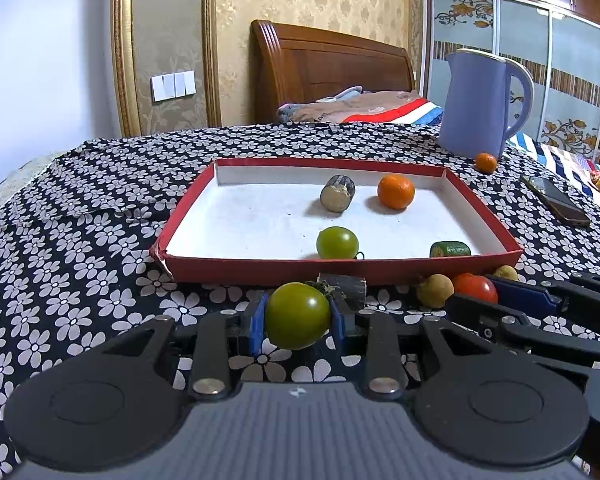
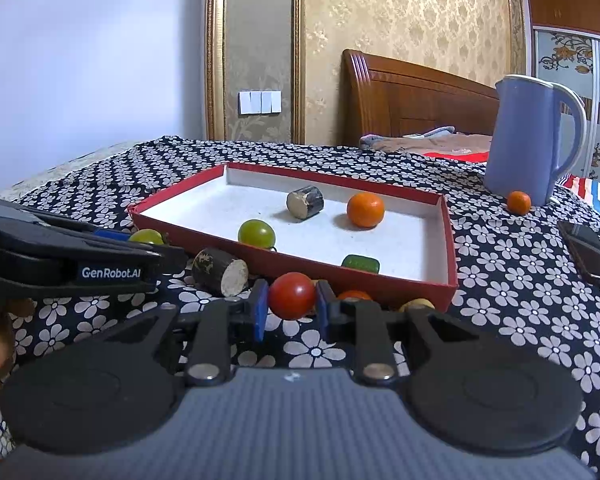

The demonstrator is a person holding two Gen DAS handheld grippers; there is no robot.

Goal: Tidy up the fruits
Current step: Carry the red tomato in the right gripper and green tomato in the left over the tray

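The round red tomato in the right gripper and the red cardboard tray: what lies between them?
In the right wrist view, no object: only flowered cloth separates the red tomato from the tray's near wall.

Flowered tablecloth (image 1: 100, 216) carries red tray (image 1: 340, 270), blue jug (image 1: 480, 108), phone (image 1: 556, 200).

- Left gripper (image 1: 298, 316): flat black linkage arms, two round black discs at the base, blue pads on the fingertips.
- Silver rivets at the link pivots; a grey ribbed housing with a small white mark between the discs.
- Right gripper (image 2: 291, 305): same build, with black arms, blue pads, silver rivets and a grey ribbed body.
- White "GenRobot.AI" lettering on the black side of the left gripper, seen from the right wrist.
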